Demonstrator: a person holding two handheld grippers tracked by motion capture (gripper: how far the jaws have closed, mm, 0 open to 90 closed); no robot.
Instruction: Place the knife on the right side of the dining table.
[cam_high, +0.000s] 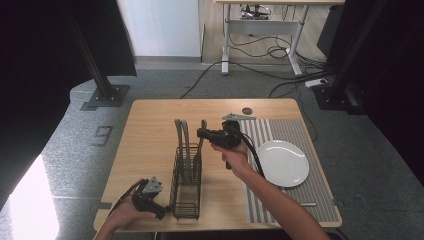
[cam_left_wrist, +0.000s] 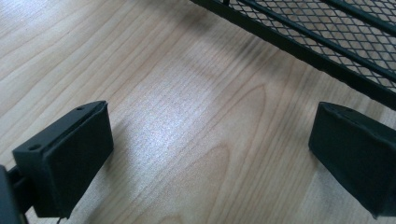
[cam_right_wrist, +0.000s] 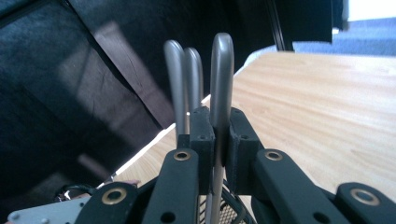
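A black wire basket (cam_high: 186, 182) sits low in the middle, with three grey utensil handles (cam_high: 185, 134) sticking straight up.

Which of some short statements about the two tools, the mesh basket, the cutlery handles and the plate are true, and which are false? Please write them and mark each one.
1. The right tool is shut on a cutlery handle. True.
2. The left tool holds the mesh basket. False: its jaws stand open over bare table, beside the basket.
3. Three grey handles rise from the basket. True.
4. The white plate lies inside the basket. False: it lies on the striped mat.
5. Food lies on the plate. False: it is bare.
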